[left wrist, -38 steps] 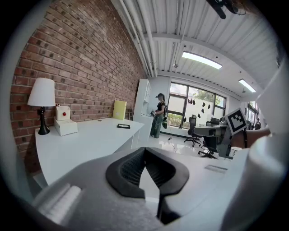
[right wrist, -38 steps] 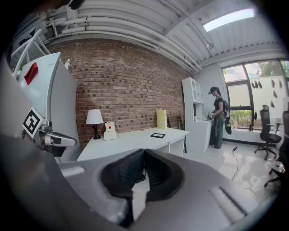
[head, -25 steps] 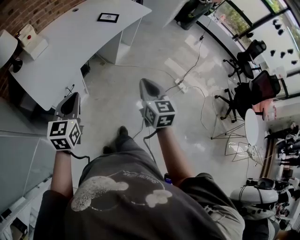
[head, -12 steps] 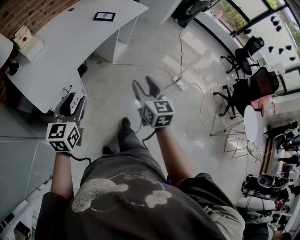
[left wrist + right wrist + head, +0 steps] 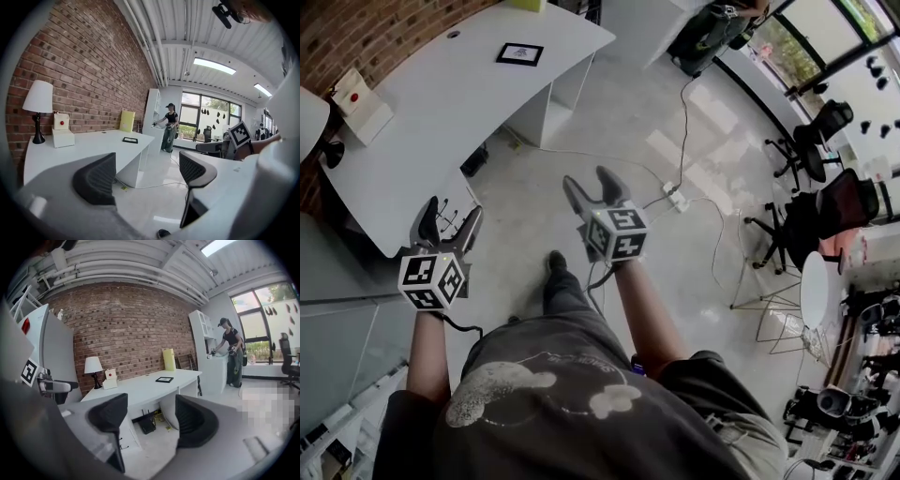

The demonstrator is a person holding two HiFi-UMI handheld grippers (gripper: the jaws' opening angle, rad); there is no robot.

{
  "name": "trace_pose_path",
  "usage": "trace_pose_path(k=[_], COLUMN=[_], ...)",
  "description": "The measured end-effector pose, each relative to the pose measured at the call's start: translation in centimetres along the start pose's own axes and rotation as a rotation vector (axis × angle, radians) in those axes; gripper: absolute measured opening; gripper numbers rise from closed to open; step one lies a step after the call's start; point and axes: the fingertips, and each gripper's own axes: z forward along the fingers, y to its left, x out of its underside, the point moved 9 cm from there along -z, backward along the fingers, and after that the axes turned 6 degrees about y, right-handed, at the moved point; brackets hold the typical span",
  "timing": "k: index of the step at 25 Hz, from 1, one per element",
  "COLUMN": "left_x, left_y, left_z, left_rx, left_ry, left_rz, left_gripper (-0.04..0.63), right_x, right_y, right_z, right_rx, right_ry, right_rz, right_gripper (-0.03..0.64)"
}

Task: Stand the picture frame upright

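- Nothing is done yet: the picture frame [image 5: 519, 53] lies flat, face up, near the far end of the white desk [image 5: 431, 112], well apart from us.
- Its long side runs roughly left to right in the head view.
- Our left gripper [image 5: 452, 214] and right gripper [image 5: 588, 180] have just been opening; their jaws stand wide apart with nothing between them.

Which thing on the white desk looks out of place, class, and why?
The frame lies flat, face up, on the desk, towards the end away from the lamp, instead of standing upright. Nothing looks spilled or broken.
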Motion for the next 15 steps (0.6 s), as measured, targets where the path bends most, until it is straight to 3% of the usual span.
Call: trace_pose_path(k=[10,15], left_x=[-5.0,-7.2], left_y=[-2.4,-2.9], left_z=[11.9,15.6], left_rx=[-0.066,-0.148], left_ry=[0.048,0.016], left_rz=[0.019,-0.003], left_gripper=[0.414,0.414], right_x=[-6.4,-8.0], right_y=[-11.0,-15.0], right_z=[9.1,12.2], right_rx=[-0.101,-0.143], right_ry=[-0.018,0.002], right_rz=[0.002,-0.015], right_gripper=[0.311,0.311])
